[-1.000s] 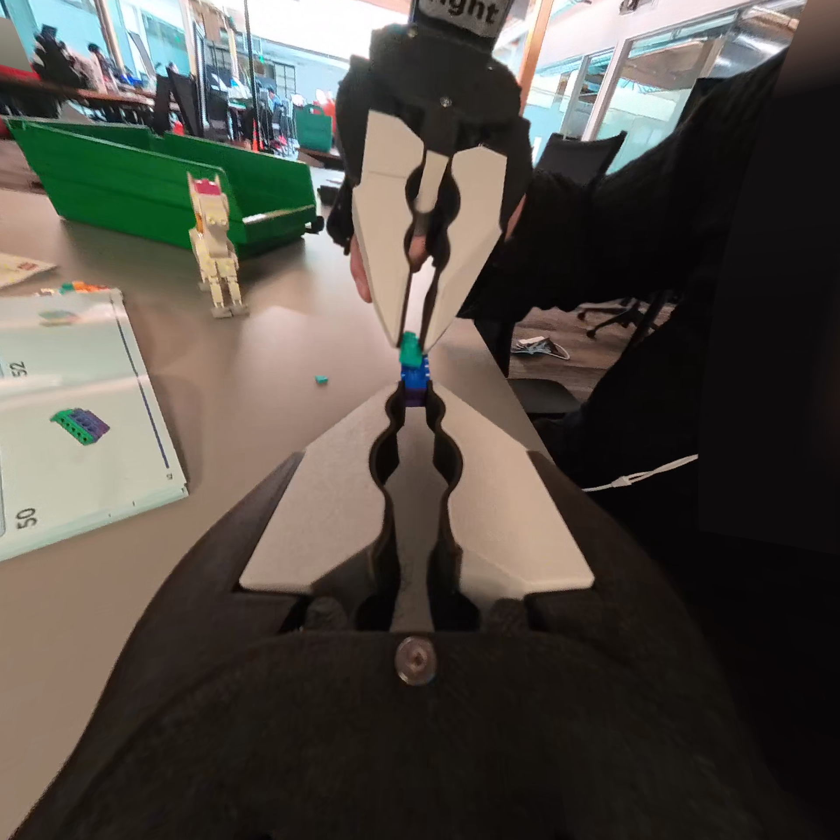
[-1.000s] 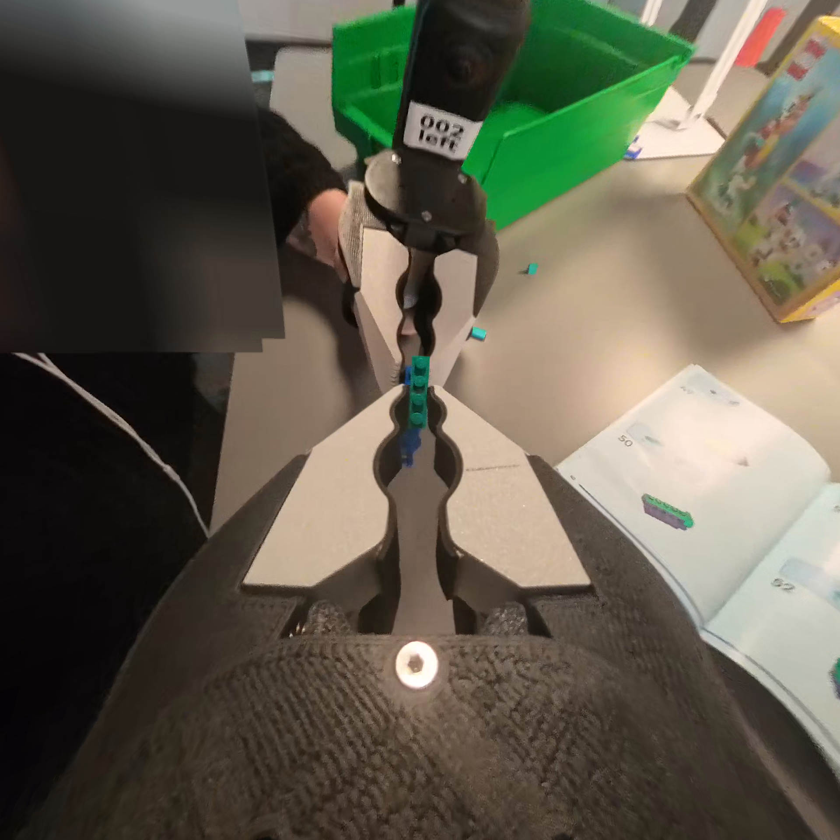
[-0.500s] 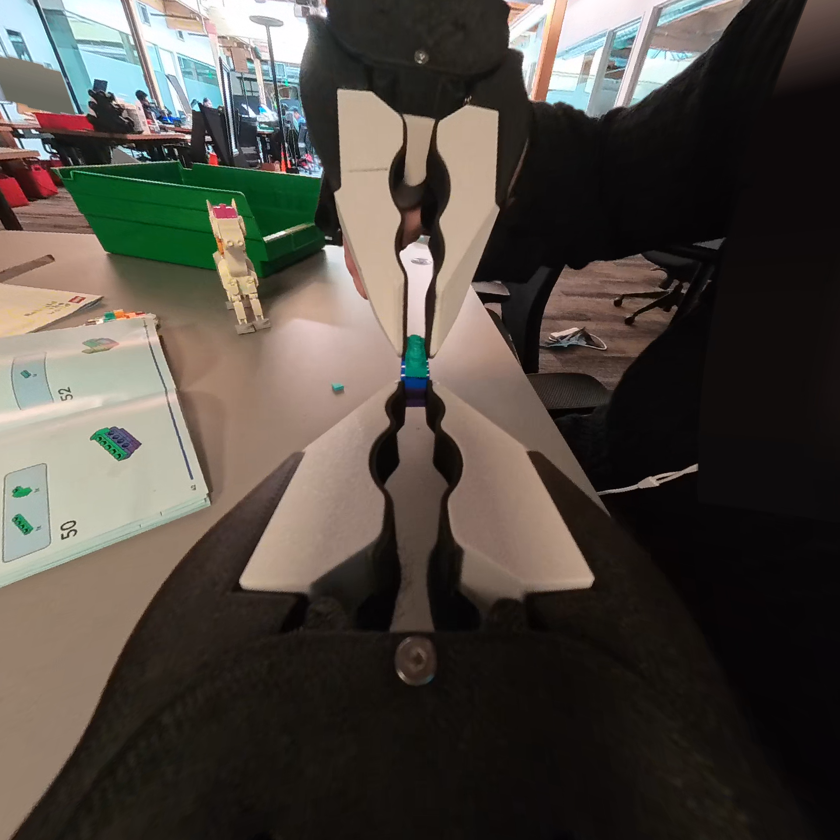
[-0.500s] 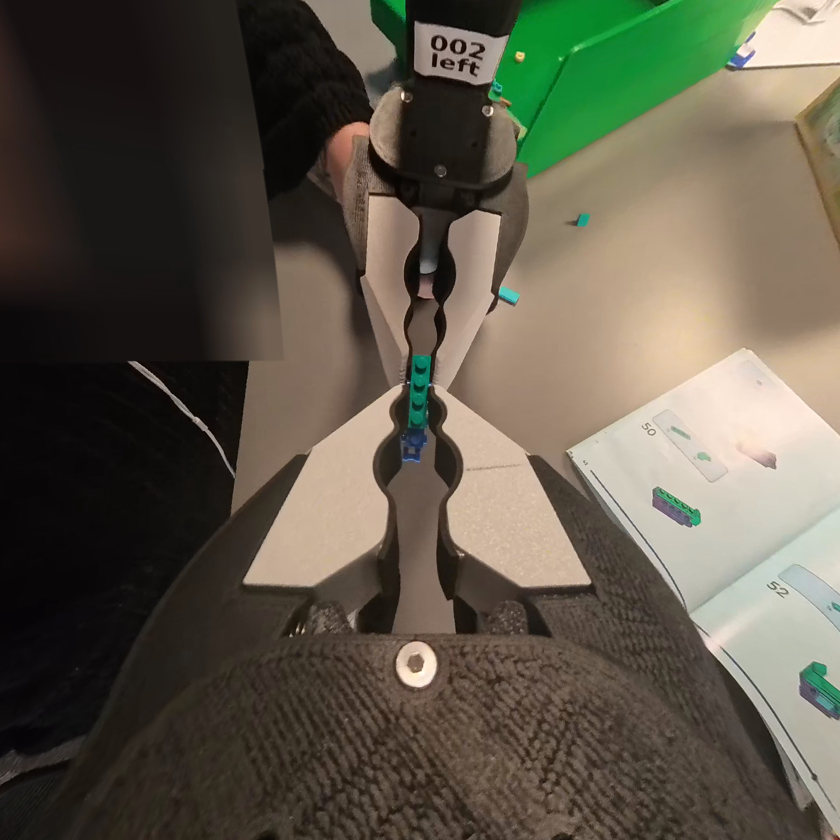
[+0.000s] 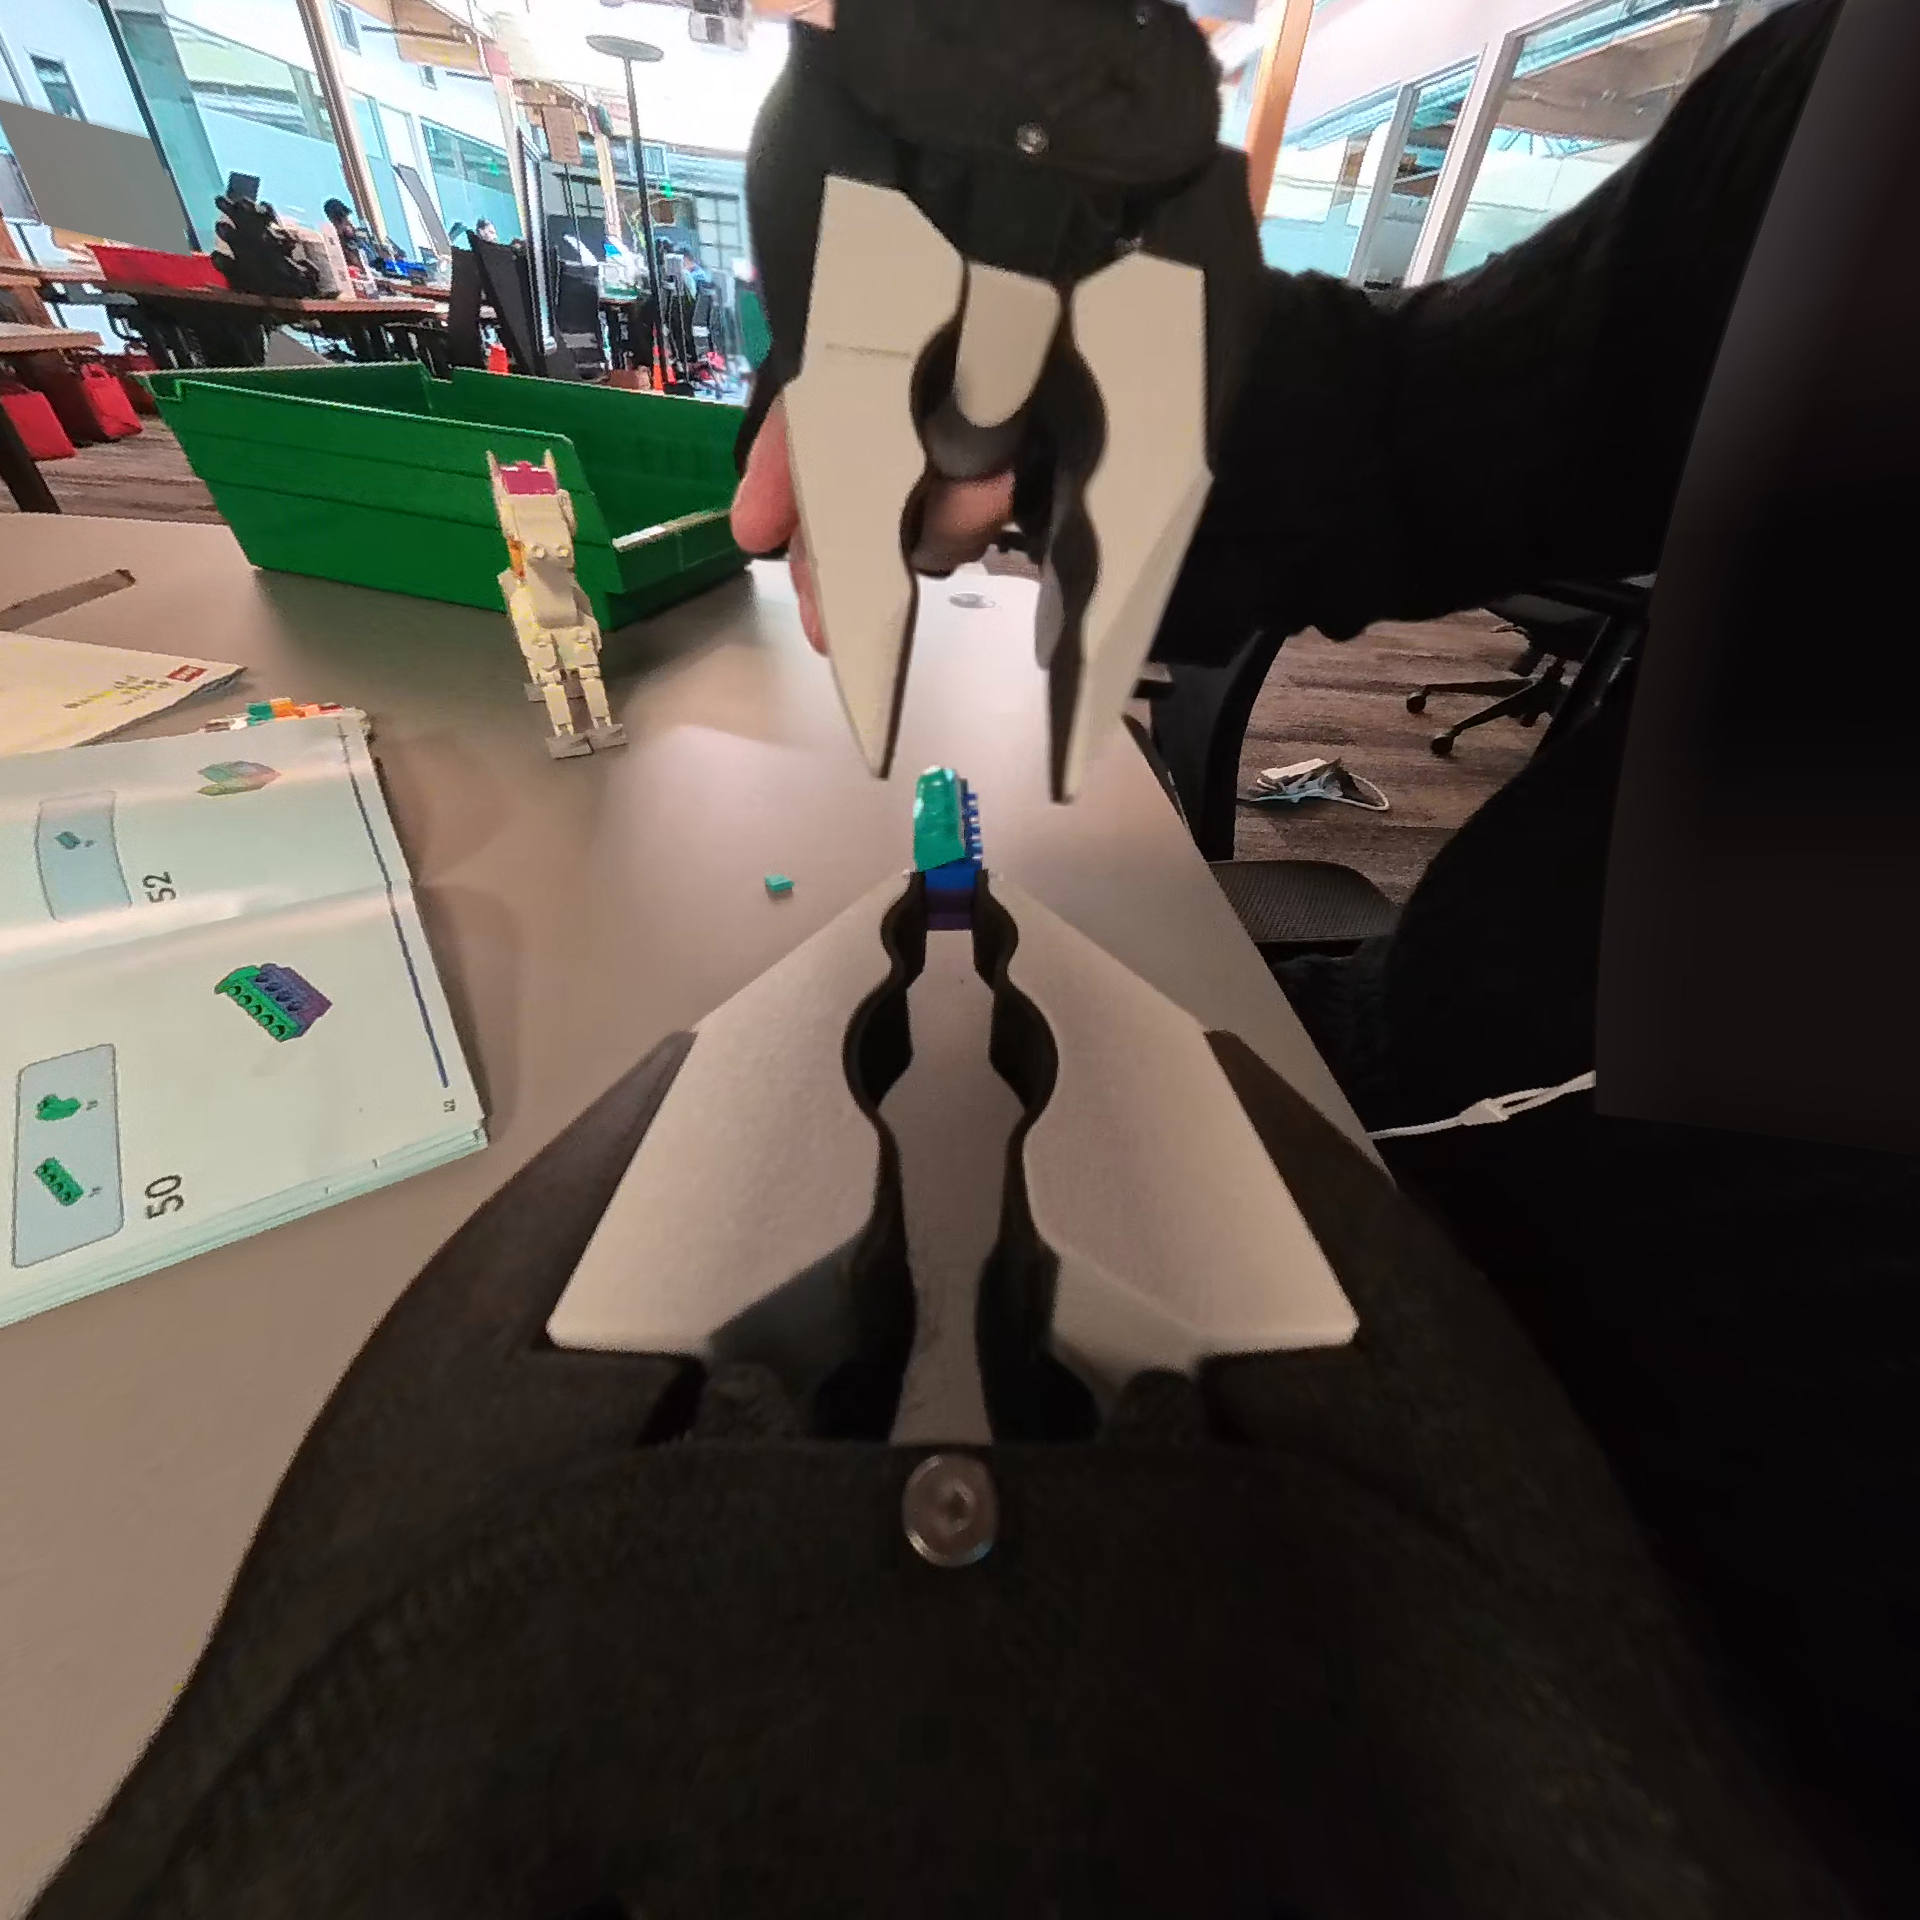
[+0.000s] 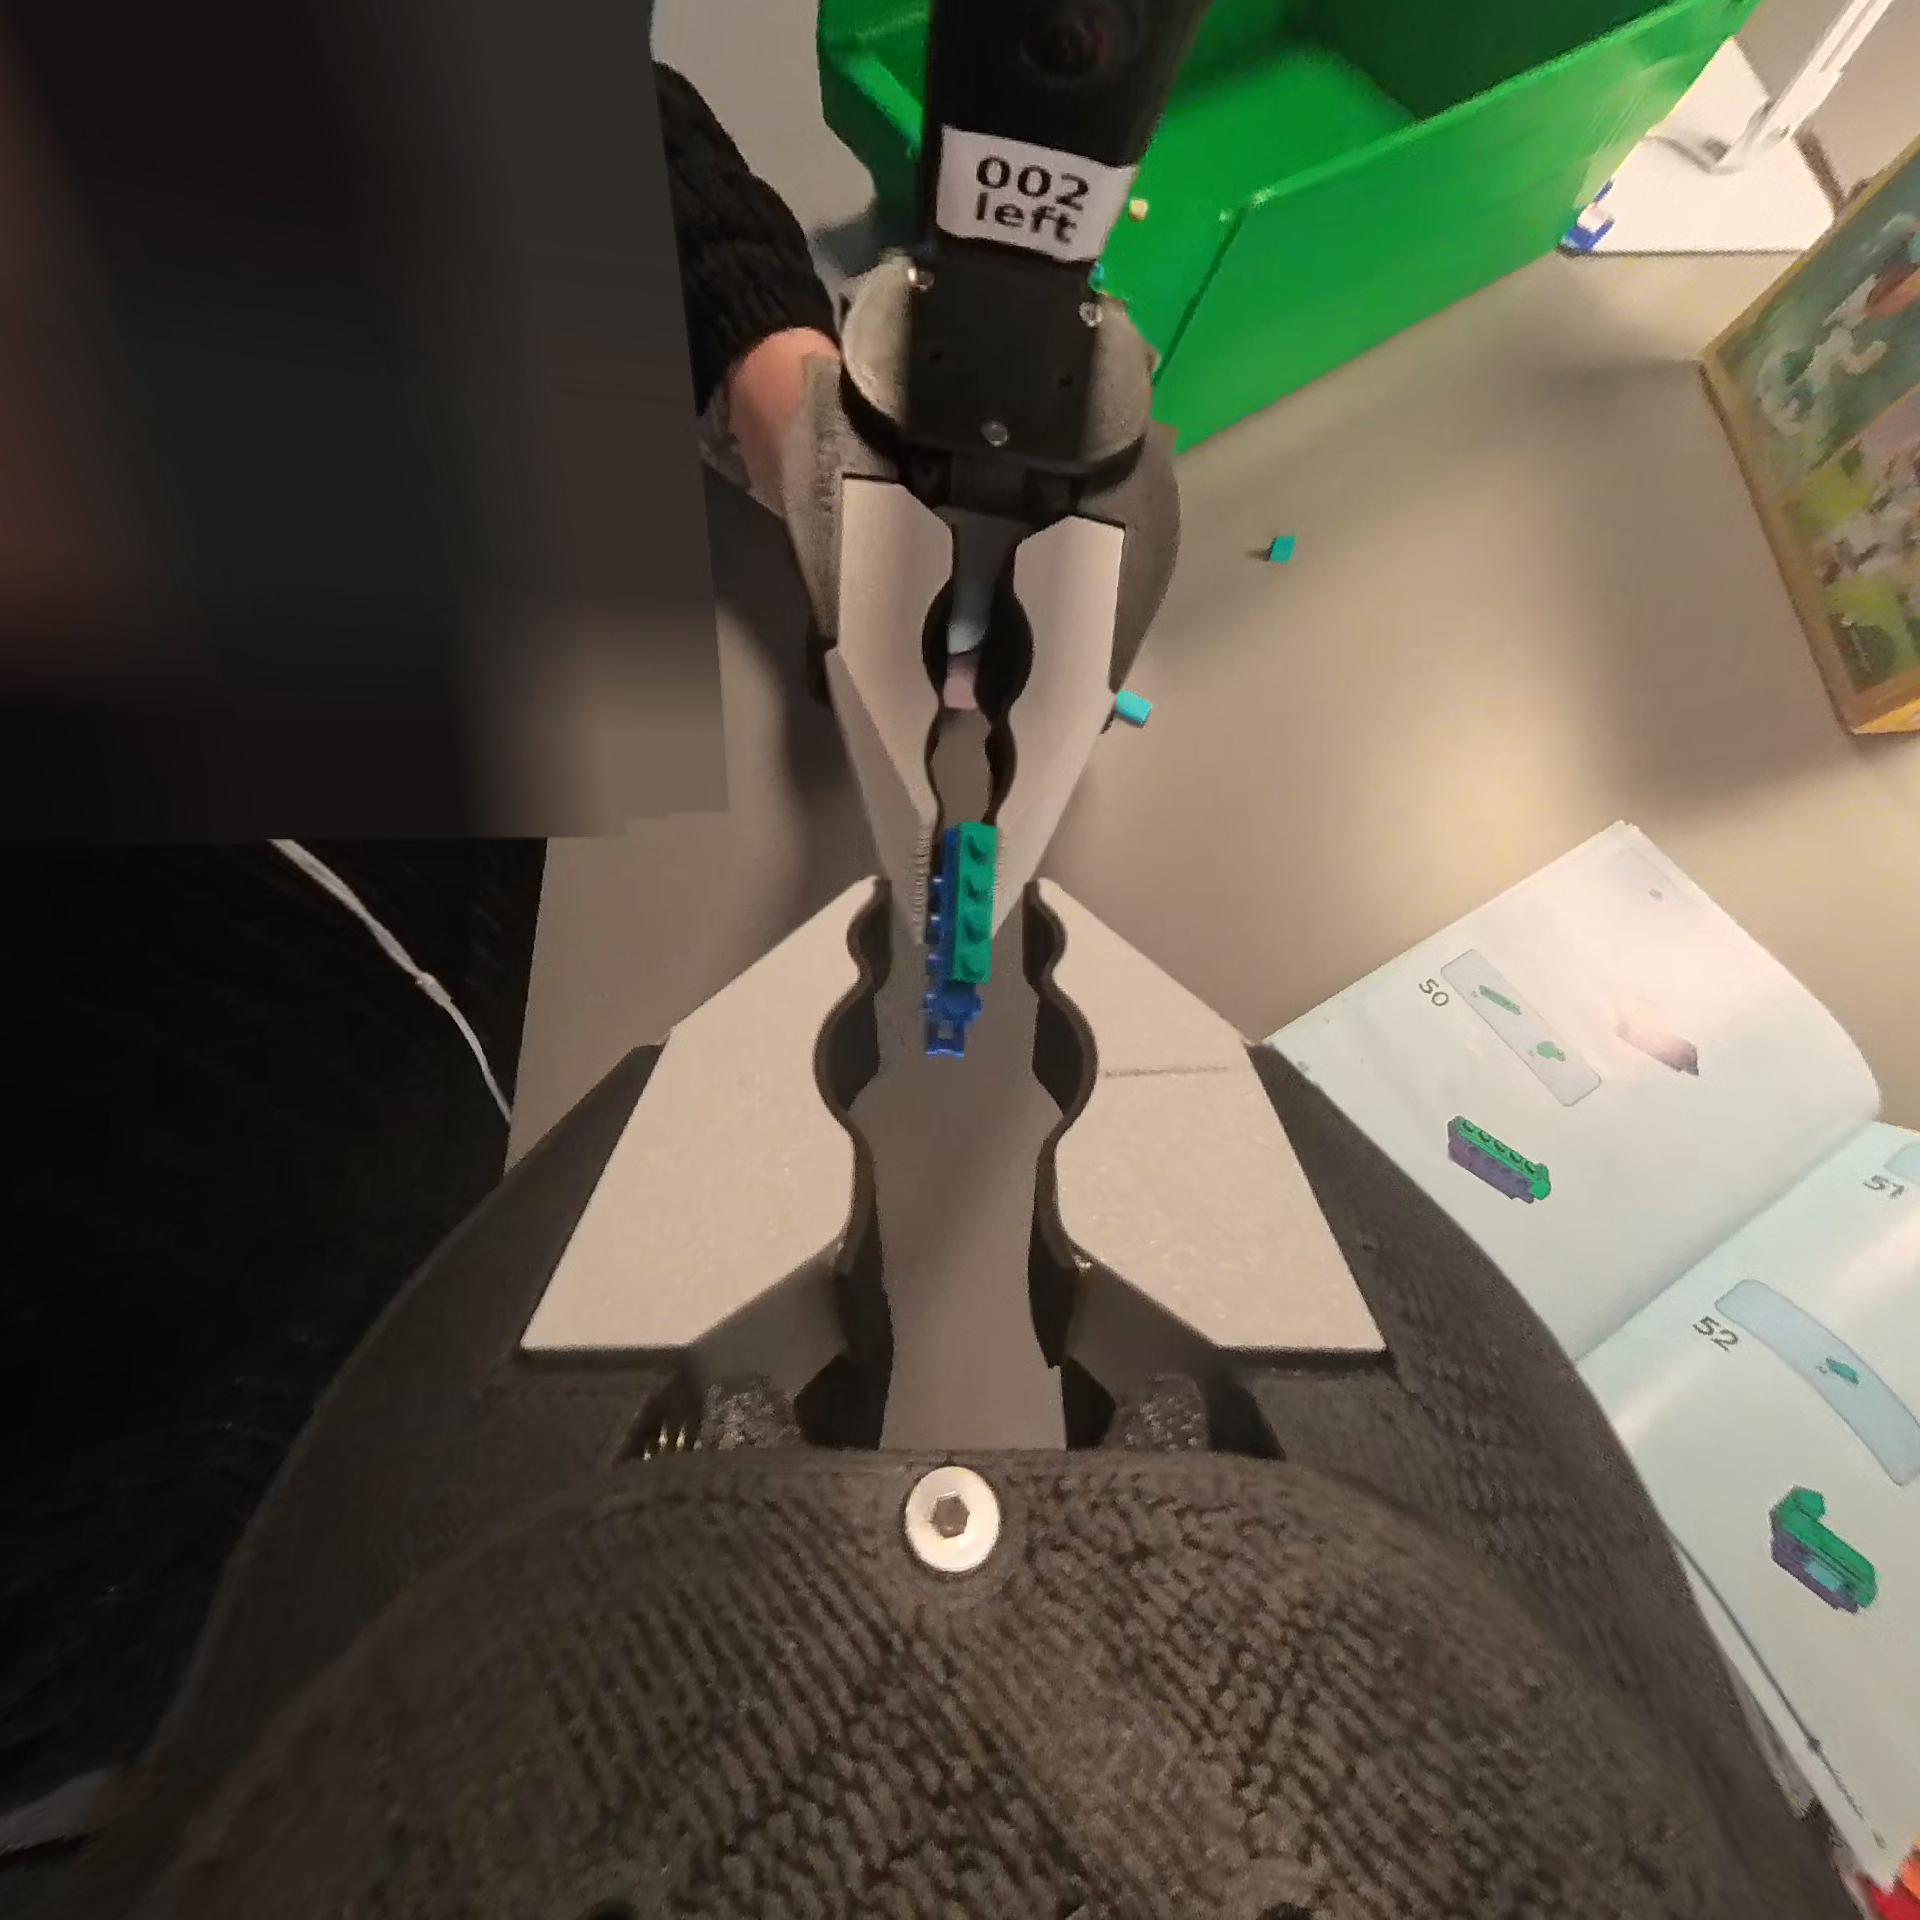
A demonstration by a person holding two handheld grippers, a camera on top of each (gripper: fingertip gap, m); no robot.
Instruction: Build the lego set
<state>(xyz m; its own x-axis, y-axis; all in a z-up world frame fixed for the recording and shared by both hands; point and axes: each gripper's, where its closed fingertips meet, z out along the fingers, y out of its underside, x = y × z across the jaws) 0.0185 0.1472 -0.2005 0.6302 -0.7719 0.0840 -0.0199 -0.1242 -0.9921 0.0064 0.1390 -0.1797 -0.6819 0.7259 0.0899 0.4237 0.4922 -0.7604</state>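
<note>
A small lego assembly [image 5: 940, 831] of a green brick on blue and purple pieces is held above the grey table. My left gripper [image 5: 951, 883] is shut on its purple and blue end. My right gripper [image 5: 968, 784] faces it from above, open, with a fingertip on either side of the green brick and not touching it. In the right wrist view the assembly [image 6: 966, 914] sticks out of the left gripper [image 6: 961, 883] and lies between the parted fingers of my right gripper [image 6: 956, 894].
An open instruction booklet [image 5: 208, 987] [image 6: 1610, 1143] lies on the table. A green bin [image 5: 416, 468] [image 6: 1351, 208] stands behind a white lego animal [image 5: 551, 603]. Loose teal pieces [image 5: 778, 884] [image 6: 1282, 550] lie about. A lego box [image 6: 1849, 416] is far right. The table edge [image 5: 1195, 831] is close. Left and right tips are no more than a few centimetres apart.
My right gripper has opened, let go of the green brick and drawn back a little. My left gripper still holds the assembly, with the green brick left on it.
</note>
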